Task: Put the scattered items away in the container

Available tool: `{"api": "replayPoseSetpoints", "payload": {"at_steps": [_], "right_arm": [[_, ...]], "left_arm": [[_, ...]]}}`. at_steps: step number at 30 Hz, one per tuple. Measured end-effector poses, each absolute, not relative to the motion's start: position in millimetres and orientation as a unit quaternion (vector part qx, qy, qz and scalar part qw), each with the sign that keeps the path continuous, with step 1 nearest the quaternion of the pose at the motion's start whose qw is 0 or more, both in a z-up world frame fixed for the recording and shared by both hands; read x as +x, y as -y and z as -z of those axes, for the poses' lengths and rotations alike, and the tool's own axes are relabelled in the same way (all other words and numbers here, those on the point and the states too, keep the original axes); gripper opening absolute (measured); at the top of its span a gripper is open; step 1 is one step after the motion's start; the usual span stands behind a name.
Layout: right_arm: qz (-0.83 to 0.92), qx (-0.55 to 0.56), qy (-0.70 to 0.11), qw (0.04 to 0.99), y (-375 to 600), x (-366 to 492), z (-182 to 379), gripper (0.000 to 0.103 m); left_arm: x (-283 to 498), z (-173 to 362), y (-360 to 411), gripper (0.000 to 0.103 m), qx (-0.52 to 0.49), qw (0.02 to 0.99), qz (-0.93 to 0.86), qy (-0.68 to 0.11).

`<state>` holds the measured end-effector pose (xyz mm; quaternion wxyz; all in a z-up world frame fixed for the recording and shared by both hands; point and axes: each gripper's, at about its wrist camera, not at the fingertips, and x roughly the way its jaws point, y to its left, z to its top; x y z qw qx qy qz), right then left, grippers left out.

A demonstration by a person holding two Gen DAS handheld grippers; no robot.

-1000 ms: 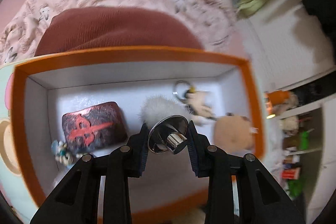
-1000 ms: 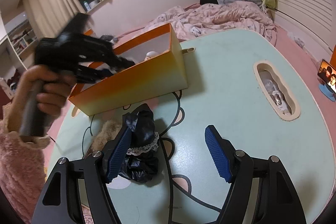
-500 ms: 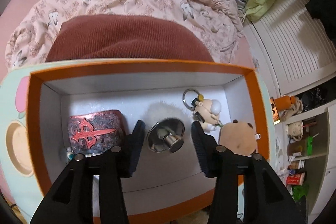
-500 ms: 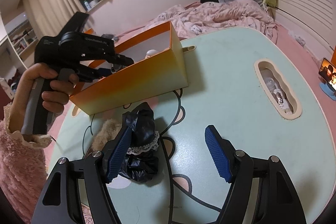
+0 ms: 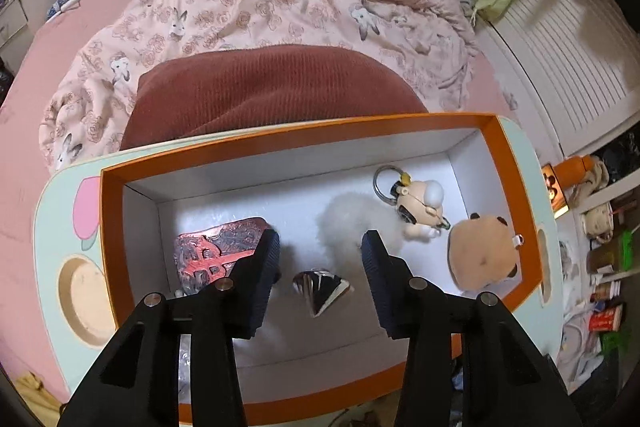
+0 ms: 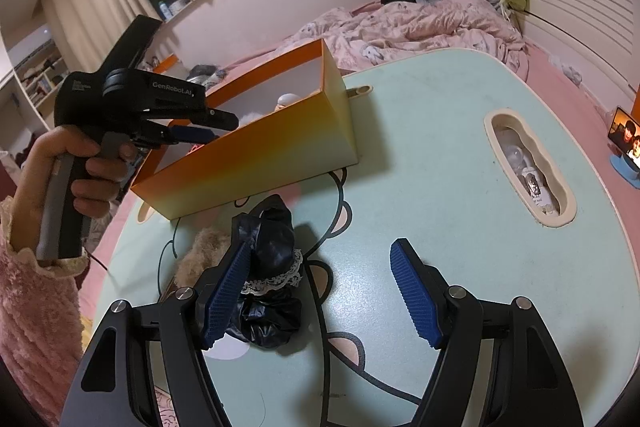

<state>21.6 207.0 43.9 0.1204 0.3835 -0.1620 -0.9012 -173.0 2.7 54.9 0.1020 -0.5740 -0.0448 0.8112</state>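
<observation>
The orange box (image 5: 300,137) with white inside stands on the mint table. My left gripper (image 5: 320,243) hovers over it, jaws apart and closing, gripping nothing. A shiny metal cone (image 5: 322,287) lies on the box floor below the gap. Beside it lie a red-and-black case (image 5: 218,247), a white fluffy ball (image 5: 352,223), a figure keychain (image 5: 420,203) and a brown plush (image 5: 480,253). My right gripper (image 6: 322,255) stands open low over the table. A black lace-trimmed bundle (image 6: 272,235) lies by its left finger, with a tan fluffy item (image 6: 204,247) beyond. The left gripper (image 6: 222,129) is held by a hand over the box (image 6: 260,155).
The mint table (image 6: 420,147) has an oval slot (image 6: 528,167) with small items at the right. A bed with a pink quilt (image 5: 280,7) and a dark red cushion (image 5: 260,95) lies behind the box. A phone (image 6: 626,135) stands at the far right.
The left gripper let go of the shiny metal cone, which now lies on the box floor, and drew back a little. The right gripper has not moved.
</observation>
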Motion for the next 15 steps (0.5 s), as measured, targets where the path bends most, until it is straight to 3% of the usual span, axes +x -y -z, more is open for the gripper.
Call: {"api": "replayPoseSetpoints", "payload": {"at_steps": [15], "right_arm": [[0.899, 0.386, 0.167, 0.121, -208.2, 20.1, -41.8, 0.072]], "left_arm": [[-162.7, -60.7, -23.3, 0.044, -0.605, 0.12, -0.786, -0.032]]}}
